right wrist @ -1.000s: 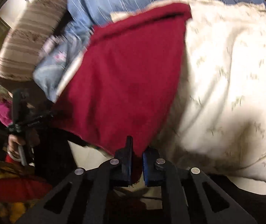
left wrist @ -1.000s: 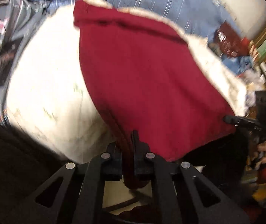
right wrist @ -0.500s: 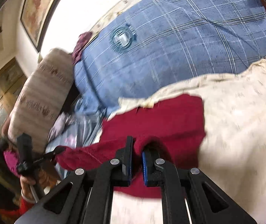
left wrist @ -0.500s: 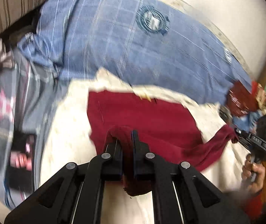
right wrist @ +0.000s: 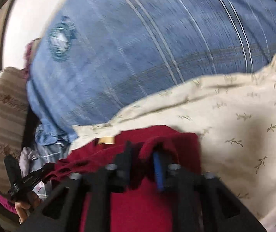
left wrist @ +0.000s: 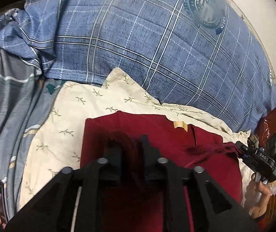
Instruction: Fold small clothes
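A dark red garment (left wrist: 149, 133) lies on a cream leaf-print cloth (left wrist: 70, 112), folded over toward its far edge, where a tan label (left wrist: 179, 125) shows. My left gripper (left wrist: 129, 145) has its jaws parted, with a fold of the red fabric draped loosely between them. My right gripper (right wrist: 141, 154) also has parted jaws, with a red corner (right wrist: 157, 143) hanging over its blue-padded finger. The right gripper shows in the left wrist view (left wrist: 240, 148) at the garment's right corner. The left gripper shows in the right wrist view (right wrist: 47, 169) at the left corner.
A blue plaid duvet (left wrist: 157, 38) with a round crest lies beyond the cream cloth. A grey striped cover (left wrist: 6, 96) is on the left. A striped beige cushion (right wrist: 0, 125) stands far left in the right wrist view. Red packaging (left wrist: 271, 123) lies at the right.
Both grippers carried the garment's near edge forward over the far part, folding it. Their jaws have opened from shut on the fabric to parted.
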Demonstrator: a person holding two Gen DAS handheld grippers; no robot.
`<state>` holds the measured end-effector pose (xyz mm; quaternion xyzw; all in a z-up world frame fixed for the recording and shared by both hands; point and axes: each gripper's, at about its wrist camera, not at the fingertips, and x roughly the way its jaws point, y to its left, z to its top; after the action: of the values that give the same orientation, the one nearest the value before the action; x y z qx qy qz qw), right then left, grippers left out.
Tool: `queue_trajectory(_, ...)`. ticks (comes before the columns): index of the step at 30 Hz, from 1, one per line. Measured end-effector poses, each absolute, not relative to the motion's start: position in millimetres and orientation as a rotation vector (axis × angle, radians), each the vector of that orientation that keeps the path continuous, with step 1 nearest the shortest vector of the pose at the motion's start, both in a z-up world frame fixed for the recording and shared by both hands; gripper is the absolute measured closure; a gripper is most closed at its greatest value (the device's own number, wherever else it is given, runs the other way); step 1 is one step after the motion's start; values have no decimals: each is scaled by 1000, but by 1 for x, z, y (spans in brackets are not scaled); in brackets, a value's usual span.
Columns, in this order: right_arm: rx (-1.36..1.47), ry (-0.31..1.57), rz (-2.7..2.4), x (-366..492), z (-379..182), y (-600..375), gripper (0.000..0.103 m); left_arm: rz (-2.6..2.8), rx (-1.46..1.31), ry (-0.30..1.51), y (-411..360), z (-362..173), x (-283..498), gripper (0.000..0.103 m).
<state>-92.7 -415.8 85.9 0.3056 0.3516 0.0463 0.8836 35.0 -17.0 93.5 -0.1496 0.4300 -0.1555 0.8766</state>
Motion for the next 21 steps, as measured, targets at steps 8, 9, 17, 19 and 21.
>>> queue_trajectory(8,515,567,60,-124,129,-410,47,-257,-246,732,-19,117,20,23)
queue_trajectory(9,491,576,79,-123,131,-404,47,-264,-246,747,-19,115,21,23)
queue_trajectory(17,273,809,-42,-52,79,-369,53,-153,-155,940,-25,68,47,23)
queue_trajectory(19,307,861,-61,-30,61,-377,54,-139,-147,969,-25,58,50,23)
queue_trajectory(21,297,873,-73,-23,58,-375,54,-136,-159,978,-23,55,51,23)
